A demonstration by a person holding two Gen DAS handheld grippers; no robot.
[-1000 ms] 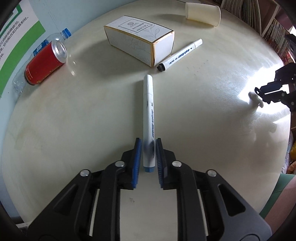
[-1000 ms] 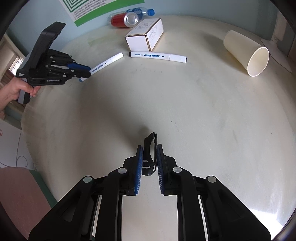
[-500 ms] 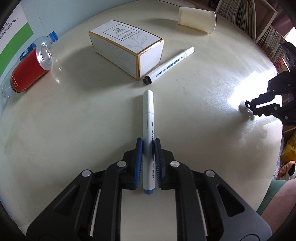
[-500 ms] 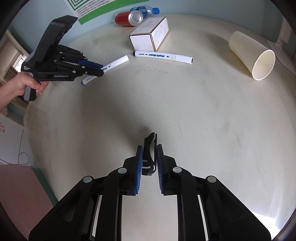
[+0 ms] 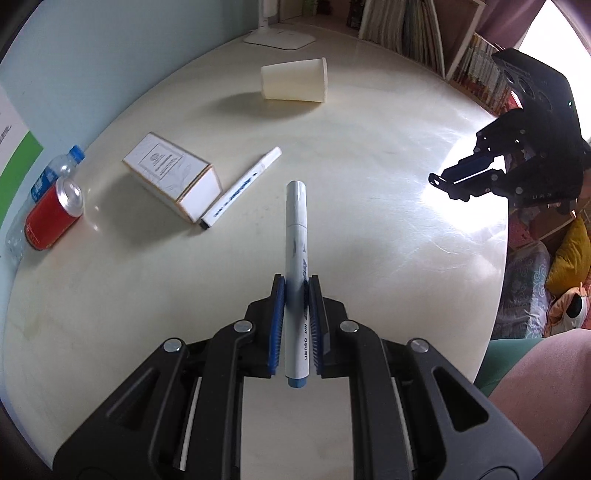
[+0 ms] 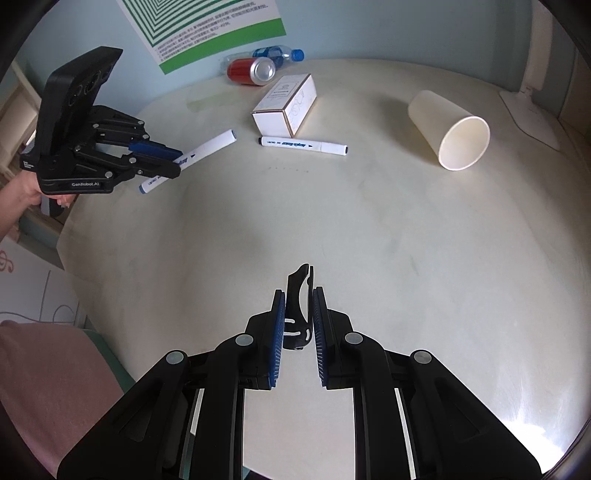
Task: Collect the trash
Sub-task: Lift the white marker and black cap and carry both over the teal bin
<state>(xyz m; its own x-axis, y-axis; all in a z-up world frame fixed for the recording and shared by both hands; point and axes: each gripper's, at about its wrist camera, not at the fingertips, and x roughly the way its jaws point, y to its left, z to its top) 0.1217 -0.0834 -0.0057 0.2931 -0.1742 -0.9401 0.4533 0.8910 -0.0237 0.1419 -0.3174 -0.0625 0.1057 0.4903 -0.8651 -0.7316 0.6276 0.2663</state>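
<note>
My left gripper [image 5: 296, 286] is shut on a white marker with a blue end [image 5: 295, 258] and holds it lifted above the round cream table [image 5: 369, 184]; it also shows in the right wrist view [image 6: 207, 147]. My right gripper [image 6: 298, 295] is shut on a small black plastic piece [image 6: 298, 295] above the table. On the table lie a second marker [image 5: 242, 186], a white carton box [image 5: 171, 177], a red can [image 5: 51, 216], a clear bottle [image 5: 55, 170] and a tipped paper cup [image 5: 295, 79].
A white lamp base [image 5: 280, 35] stands at the table's far edge. Bookshelves [image 5: 406, 33] stand beyond it. A green and white poster [image 6: 207, 26] hangs on the wall. The table edge [image 6: 92, 277] is near on the left in the right wrist view.
My left gripper closed on the marker and lifted it off the table, tilting upward. My right gripper kept its hold on the black piece and rose slightly.
</note>
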